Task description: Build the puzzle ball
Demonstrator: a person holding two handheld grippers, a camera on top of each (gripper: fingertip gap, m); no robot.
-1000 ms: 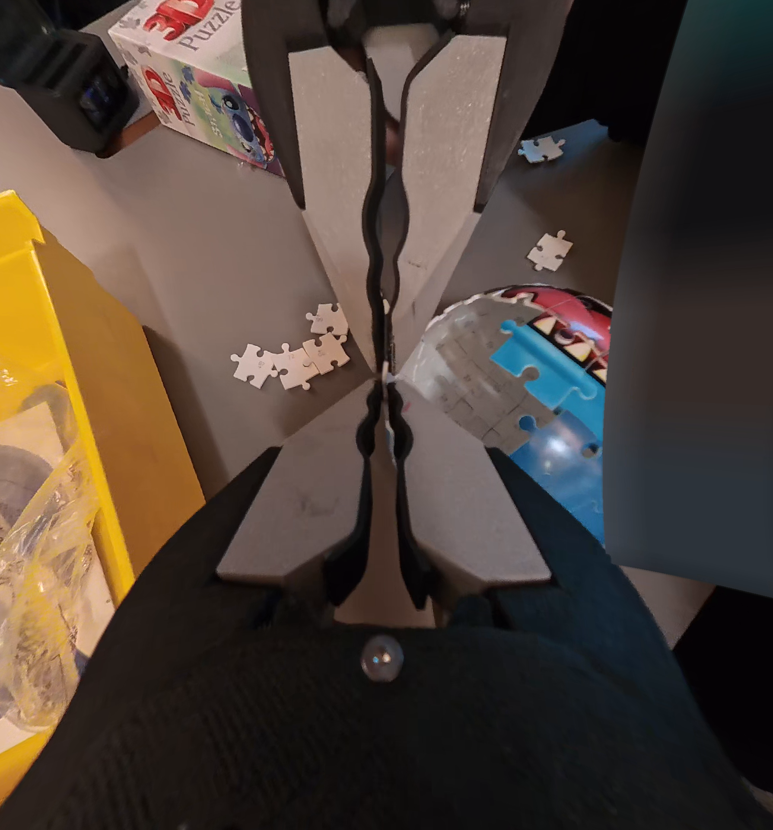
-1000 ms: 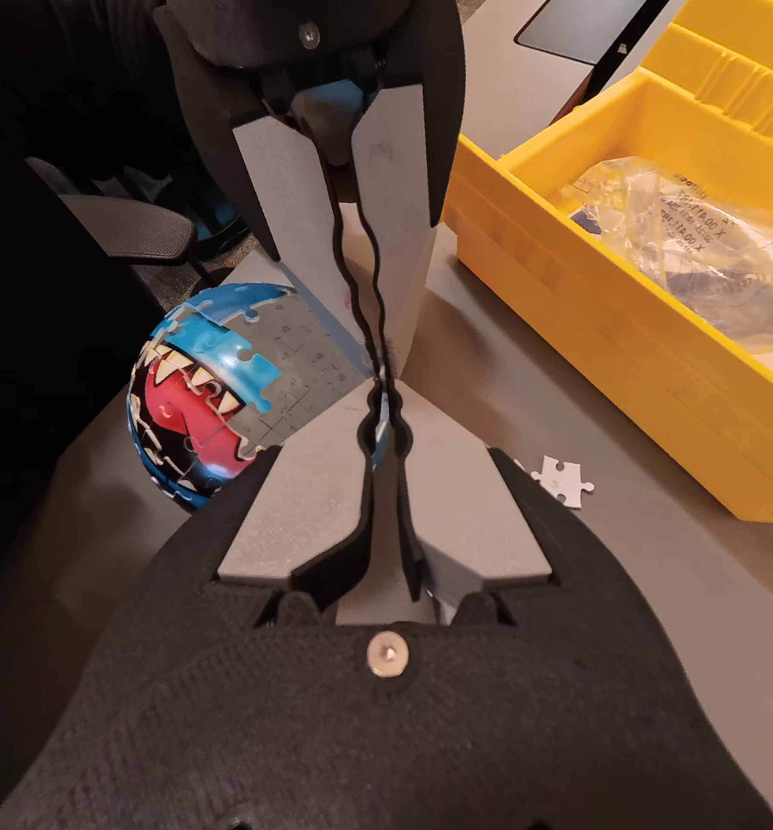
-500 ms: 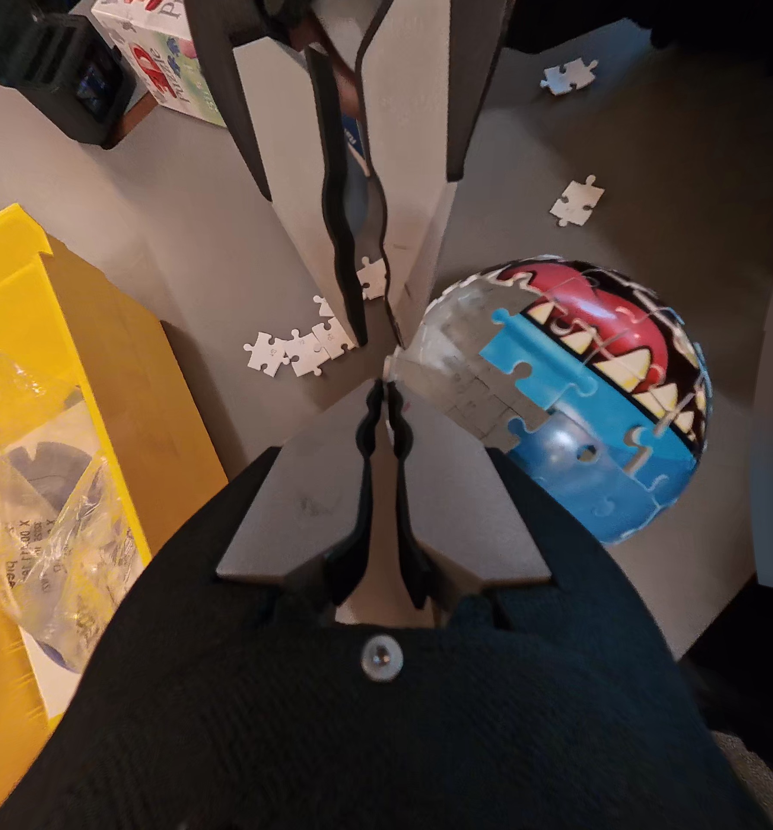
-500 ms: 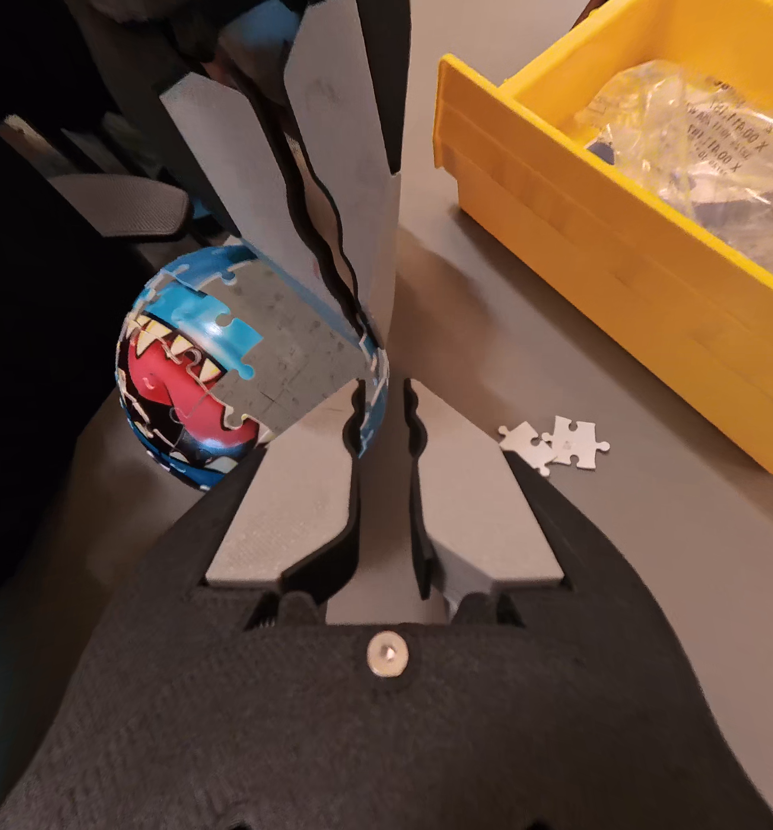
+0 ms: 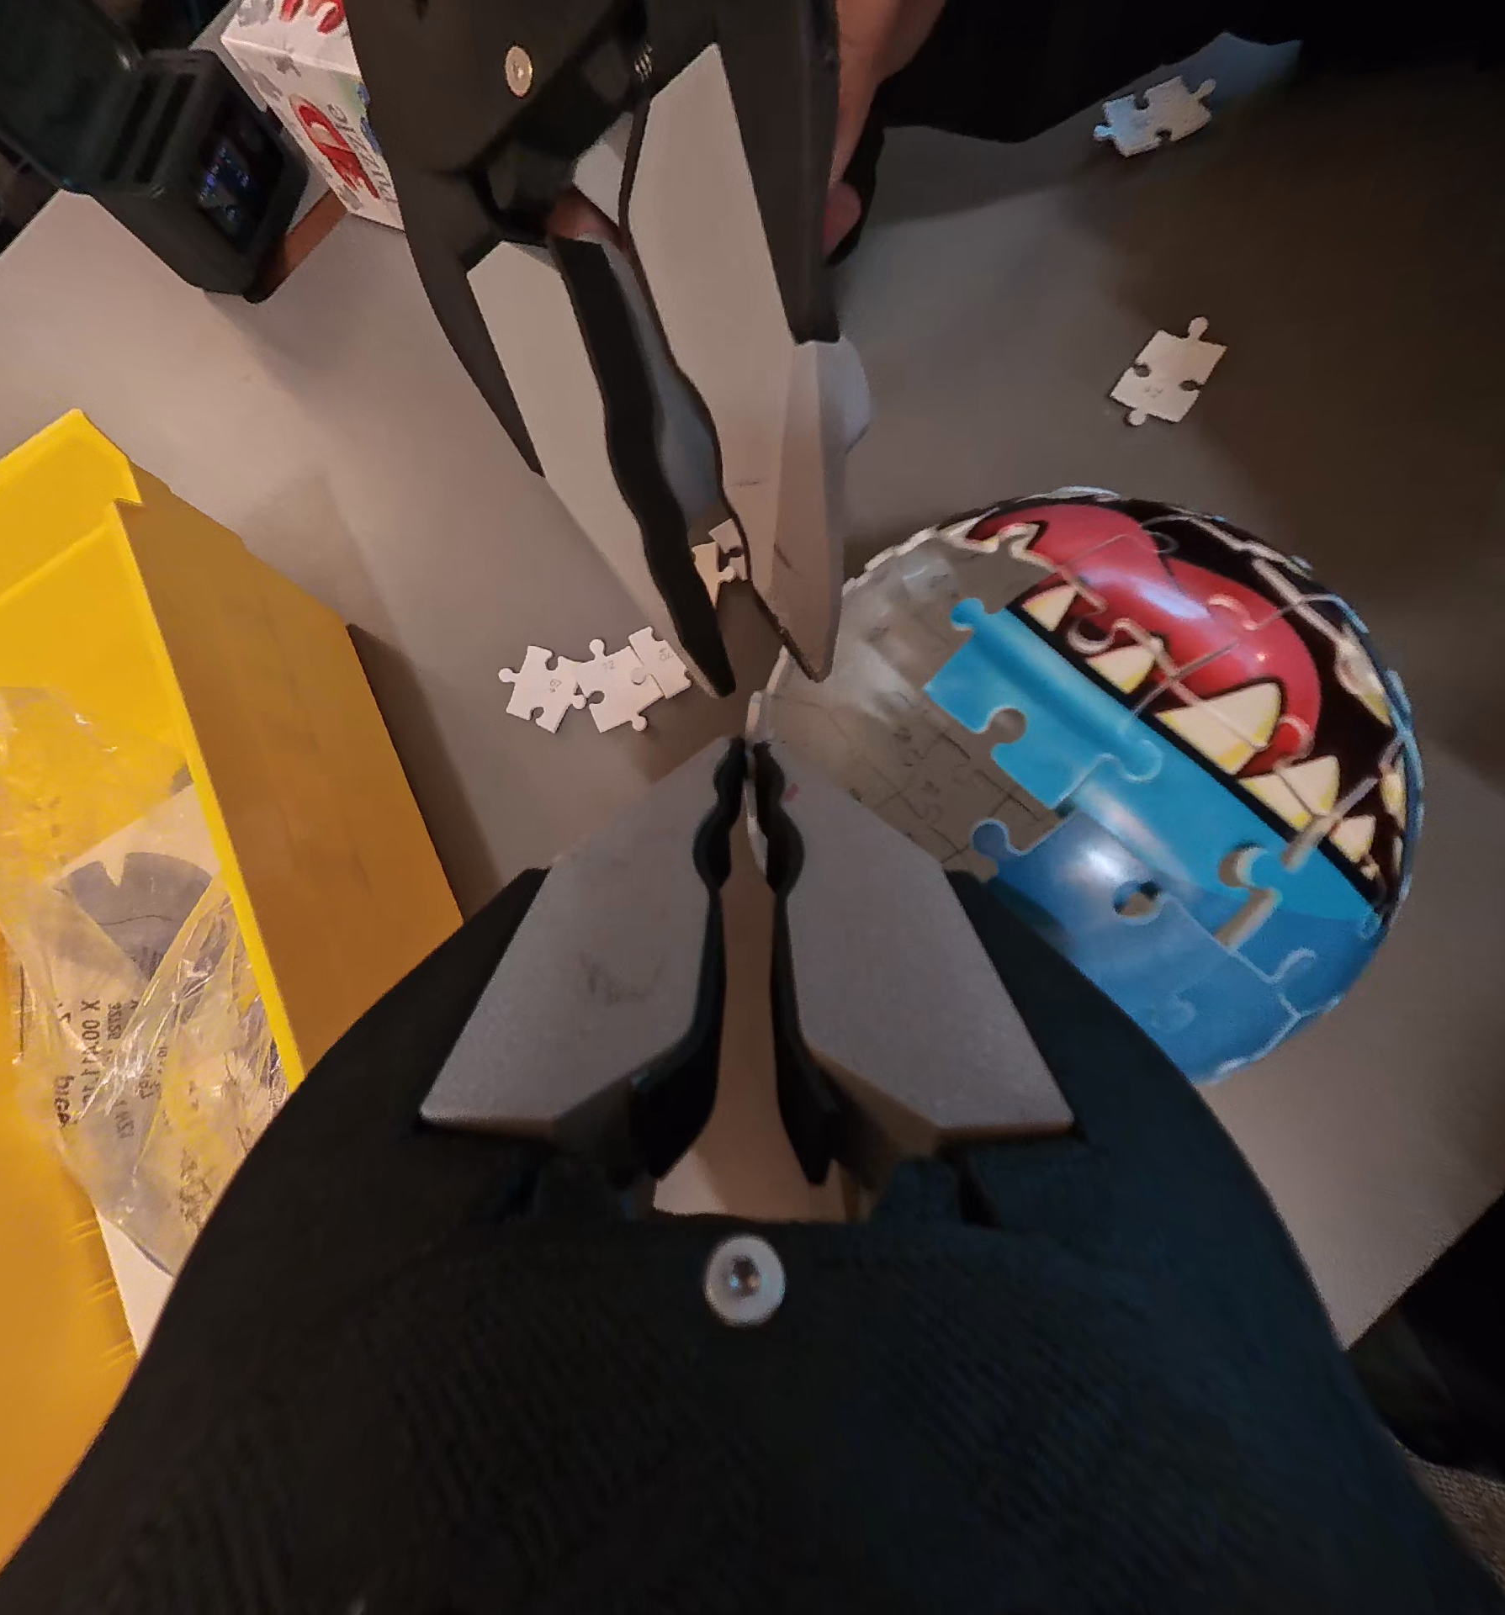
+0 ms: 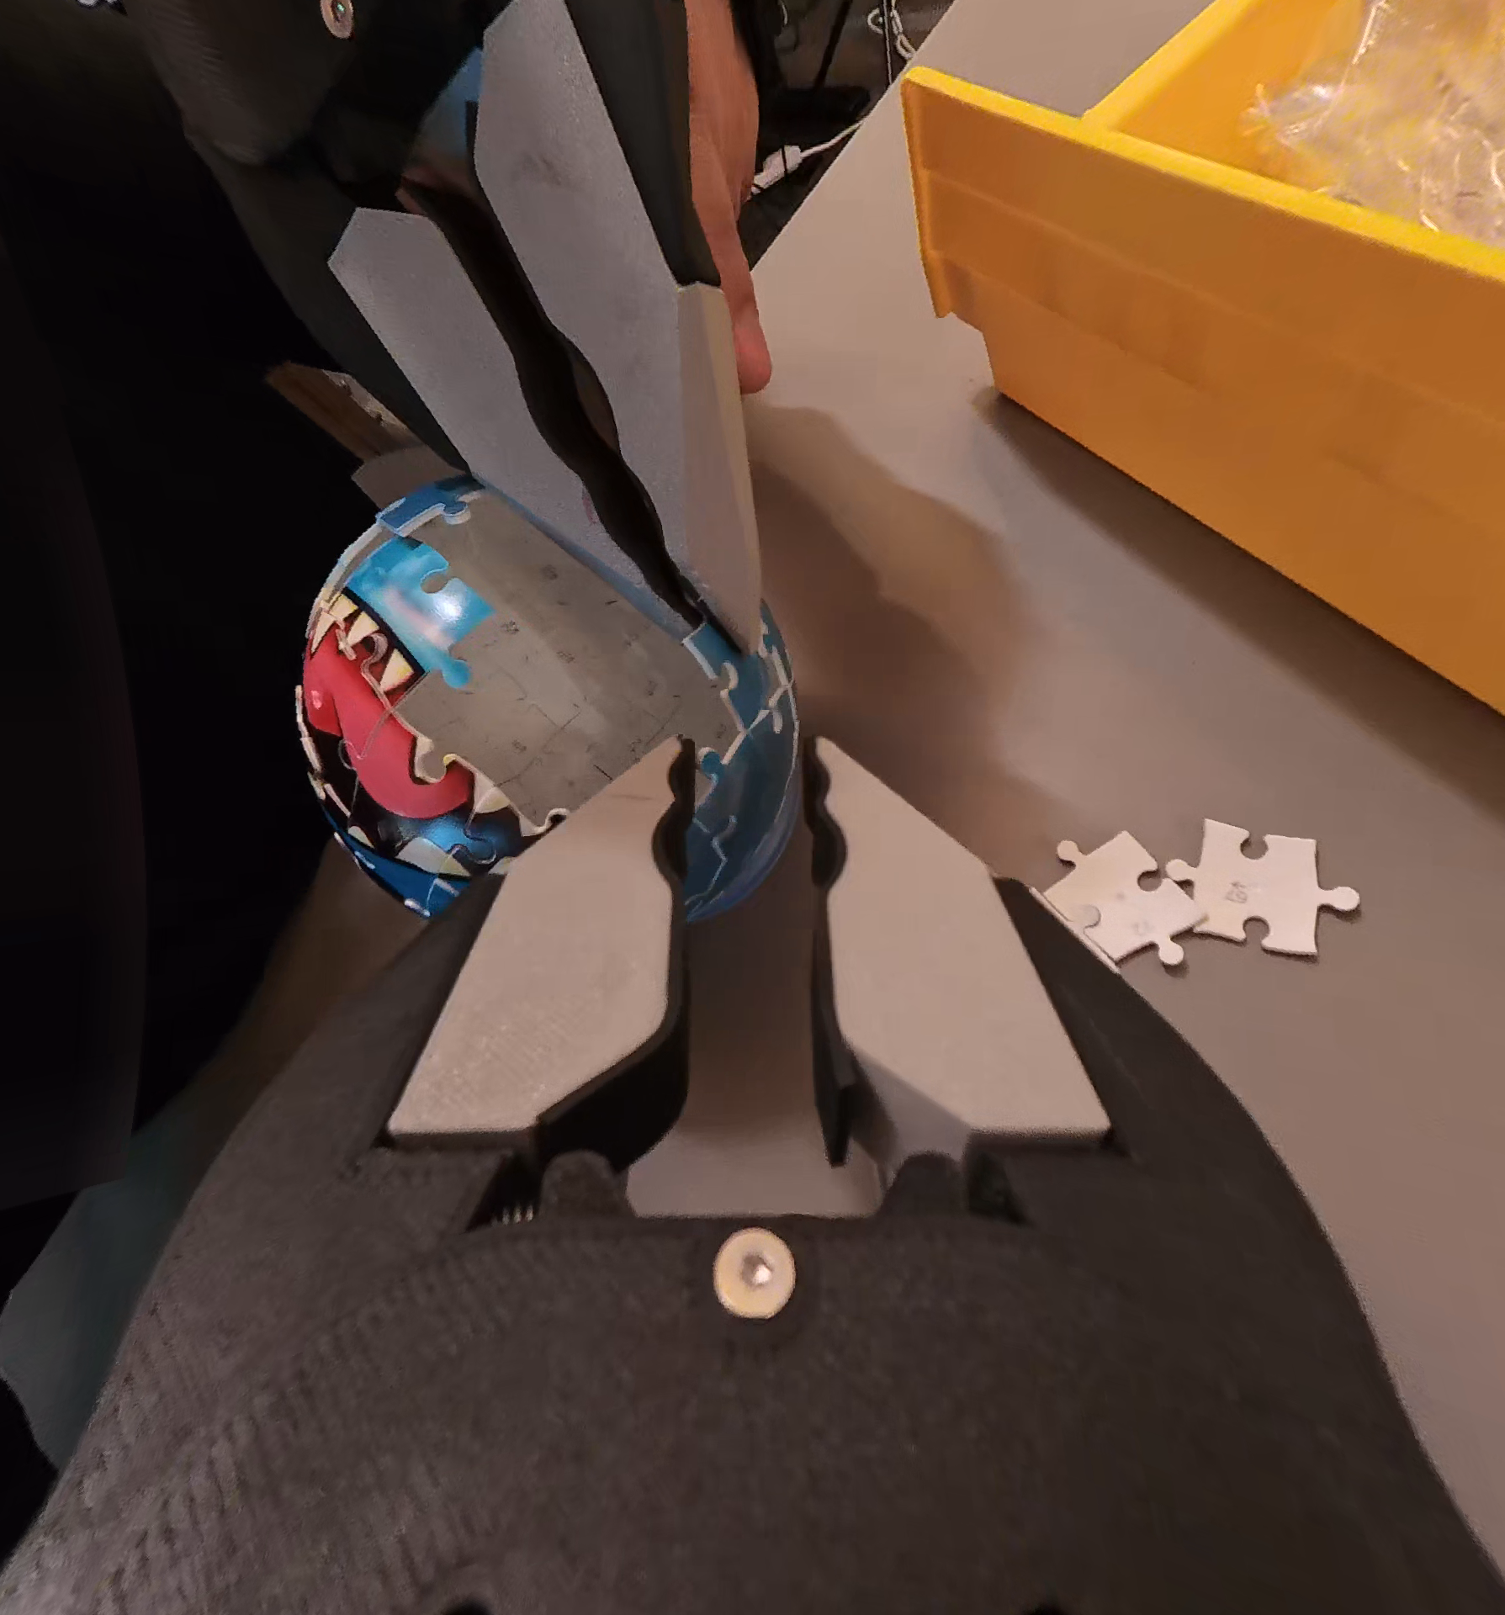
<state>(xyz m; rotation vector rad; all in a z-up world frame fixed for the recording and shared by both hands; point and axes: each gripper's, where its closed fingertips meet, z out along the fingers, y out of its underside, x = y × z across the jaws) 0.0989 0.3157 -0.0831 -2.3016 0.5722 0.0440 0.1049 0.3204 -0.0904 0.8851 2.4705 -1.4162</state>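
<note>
Grey tabletop (image 5: 1255,542) carried one partly built puzzle ball (image 5: 1186,786), near the table's edge, its blue, red and toothed pieces wrapped round an opening that showed the grey insides of the pieces. You had your left gripper (image 5: 749,750) clenched on the rim of that opening, its two fingers pinched together on the thin edge of the shell. Your right gripper (image 6: 744,752) was released: its two fingers stood apart, with the blue side of the ball (image 6: 556,699) showing in the gap between them, and whether either fingertip touched the shell I cannot tell. Seen from the left wrist, the tips of that right gripper (image 5: 766,664) came down just above the rim, close to your left one.

Loose pieces lay white side up on the table. From the left wrist view you could count a joined row of three (image 5: 596,690) just beside the bin, one more (image 5: 722,559) showing between the right gripper's fingers, one single piece (image 5: 1168,380) beyond the ball, and a further joined bit (image 5: 1155,114) well apart at the far edge. From the right wrist view, two pieces (image 6: 1203,891) lay touching just beside your right gripper.

One yellow bin (image 5: 207,699) sat on the left with one crumpled clear plastic bag (image 5: 102,918) inside. One puzzle box (image 5: 329,131) and one black device (image 5: 163,157) stood at the far corner.
</note>
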